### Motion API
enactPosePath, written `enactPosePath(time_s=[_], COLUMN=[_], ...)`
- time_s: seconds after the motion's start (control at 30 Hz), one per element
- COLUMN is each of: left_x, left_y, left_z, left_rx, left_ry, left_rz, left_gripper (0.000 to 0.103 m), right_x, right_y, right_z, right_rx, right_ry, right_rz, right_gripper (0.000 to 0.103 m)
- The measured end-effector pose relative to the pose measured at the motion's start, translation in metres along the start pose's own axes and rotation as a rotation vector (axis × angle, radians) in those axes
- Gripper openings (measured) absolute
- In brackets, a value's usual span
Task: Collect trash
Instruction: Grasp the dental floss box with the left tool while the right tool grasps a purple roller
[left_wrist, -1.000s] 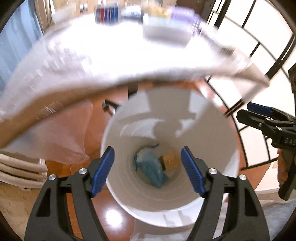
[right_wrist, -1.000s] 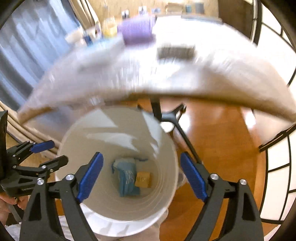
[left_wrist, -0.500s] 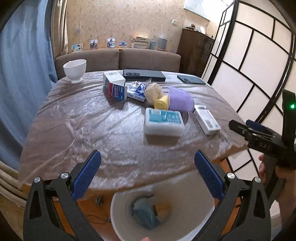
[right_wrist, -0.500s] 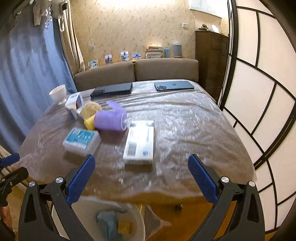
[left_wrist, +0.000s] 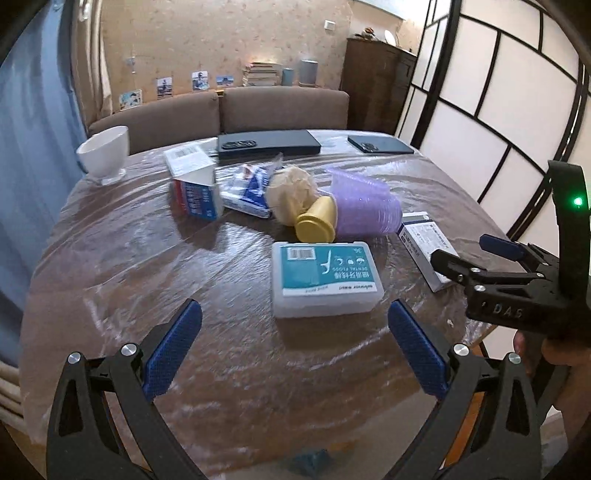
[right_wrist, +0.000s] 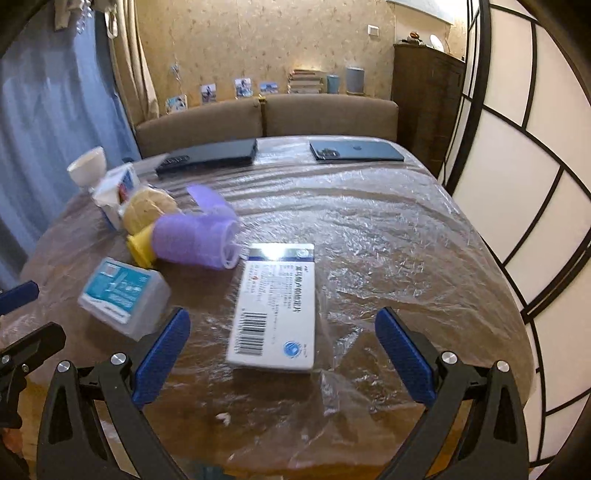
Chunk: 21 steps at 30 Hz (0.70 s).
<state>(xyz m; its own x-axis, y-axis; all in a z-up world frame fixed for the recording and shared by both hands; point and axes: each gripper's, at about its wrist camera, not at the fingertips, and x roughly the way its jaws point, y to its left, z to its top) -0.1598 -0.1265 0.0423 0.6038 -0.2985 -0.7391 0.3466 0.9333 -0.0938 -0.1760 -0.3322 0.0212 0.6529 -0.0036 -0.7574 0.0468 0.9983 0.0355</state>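
both tools are between pickups: left gripper (left_wrist: 293, 350) and right gripper (right_wrist: 282, 354) gape wide, holding nothing. next, the left must reach ahead to the floss box (left_wrist: 325, 282) and the right to the medicine carton (right_wrist: 275, 306) just in front.

Blue scrap (left_wrist: 308, 463) cut by bottom edge; purple cups (right_wrist: 195, 240) blurred.

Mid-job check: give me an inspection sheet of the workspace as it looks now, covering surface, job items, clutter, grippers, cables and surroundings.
Surface: table under wrinkled clear film.
Job's things: floss box, white carton, purple cups lying tipped, yellow cup, paper wad, wrapper, blue carton; all on the table.
Clutter: white bowl, dark slab, dark tablet at the far edge.
Grippers: left gripper and right gripper open, empty, jaws have just been opening.
Cables: nothing seen.
Surroundings: sofa, blue curtain, paper screen.
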Motion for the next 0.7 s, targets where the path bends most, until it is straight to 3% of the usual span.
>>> enactPosePath(time_s=[0.2,0.53,0.7], left_x=[0.026,0.04,0.041], left_y=[-0.012,-0.008,-0.009], left_z=[0.009,0.015,0.018], left_rx=[0.035,0.046,0.063], left_ry=[0.033,0.044,0.042], left_rz=[-0.018,-0.023,-0.024], left_gripper=[0.101,0.101,0.101], right_x=[0.016,0.022,0.041], right_y=[-0.006,0.022,0.043], right_z=[0.005,0.045,0.062], right_rx=[0.014,0.032,0.022], right_ry=[0.024,-0.011,0.046], right_rz=[-0.01,0.133,0.18], right_gripper=[0.099,0.099,0.095])
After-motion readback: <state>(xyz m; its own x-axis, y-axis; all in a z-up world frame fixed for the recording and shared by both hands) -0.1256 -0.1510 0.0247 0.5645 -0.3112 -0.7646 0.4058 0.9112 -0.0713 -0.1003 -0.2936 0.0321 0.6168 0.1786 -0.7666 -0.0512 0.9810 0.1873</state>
